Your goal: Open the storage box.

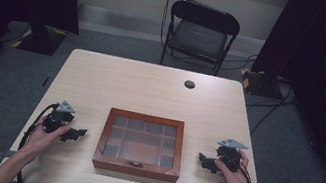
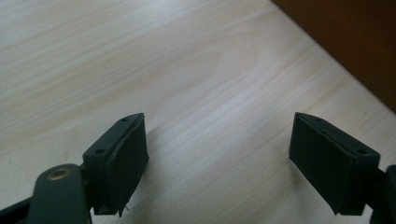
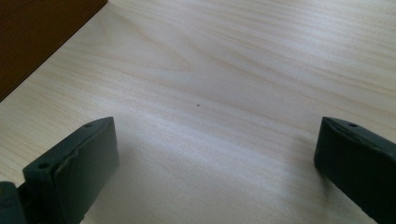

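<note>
A closed wooden box [image 1: 140,144] with a glass grid lid sits at lower centre on the table [image 1: 151,89]. The left gripper [image 1: 77,133] rests at its left, the right gripper [image 1: 203,159] at its right, both with jaws wide apart and holding nothing.

Seen from above, your forearms enter bare at the lower corners of the frame, no sleeves in sight. Your left gripper [image 1: 76,133], lower left, is matte black under a grey three-cornered plate, a black cable looping off its rear toward the bottom edge. Your right gripper [image 1: 203,159], lower right, matches it in black body, grey plate and trailing cable. Up close in the gripper views, your jaws are blocky black slabs faced with dark pads [image 2: 133,156], small screw holes in their upper edges and a brass-coloured rivet at lower left
</note>
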The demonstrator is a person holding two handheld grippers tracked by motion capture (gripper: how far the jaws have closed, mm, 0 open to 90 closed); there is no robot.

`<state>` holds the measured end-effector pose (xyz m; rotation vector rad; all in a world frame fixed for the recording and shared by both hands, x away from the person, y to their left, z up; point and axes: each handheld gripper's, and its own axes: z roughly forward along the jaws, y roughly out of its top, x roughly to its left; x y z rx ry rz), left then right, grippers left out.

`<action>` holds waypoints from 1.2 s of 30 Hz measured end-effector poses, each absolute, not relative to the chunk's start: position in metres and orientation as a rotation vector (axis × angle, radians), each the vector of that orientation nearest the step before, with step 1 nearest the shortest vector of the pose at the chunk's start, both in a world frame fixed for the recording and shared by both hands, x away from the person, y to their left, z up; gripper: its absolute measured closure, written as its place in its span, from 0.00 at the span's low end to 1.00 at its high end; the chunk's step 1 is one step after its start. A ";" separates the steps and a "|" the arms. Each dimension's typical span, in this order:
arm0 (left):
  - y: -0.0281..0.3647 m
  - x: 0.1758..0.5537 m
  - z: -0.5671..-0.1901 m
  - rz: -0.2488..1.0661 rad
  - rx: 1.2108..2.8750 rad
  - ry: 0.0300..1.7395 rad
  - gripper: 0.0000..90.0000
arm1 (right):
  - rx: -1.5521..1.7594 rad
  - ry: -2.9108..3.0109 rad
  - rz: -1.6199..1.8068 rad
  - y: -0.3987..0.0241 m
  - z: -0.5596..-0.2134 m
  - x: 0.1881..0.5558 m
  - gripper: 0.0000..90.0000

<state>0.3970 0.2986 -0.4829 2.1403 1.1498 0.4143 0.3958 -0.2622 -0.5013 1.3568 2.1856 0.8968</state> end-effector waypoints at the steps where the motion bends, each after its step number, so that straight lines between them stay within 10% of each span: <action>1: 0.299 0.396 -0.480 0.413 2.128 1.141 0.21 | 1.357 2.186 0.897 -0.262 -0.501 0.396 0.00; 36: 0.227 0.369 -0.412 0.409 2.091 0.738 0.33 | 1.361 2.182 0.895 -0.262 -0.501 0.396 0.00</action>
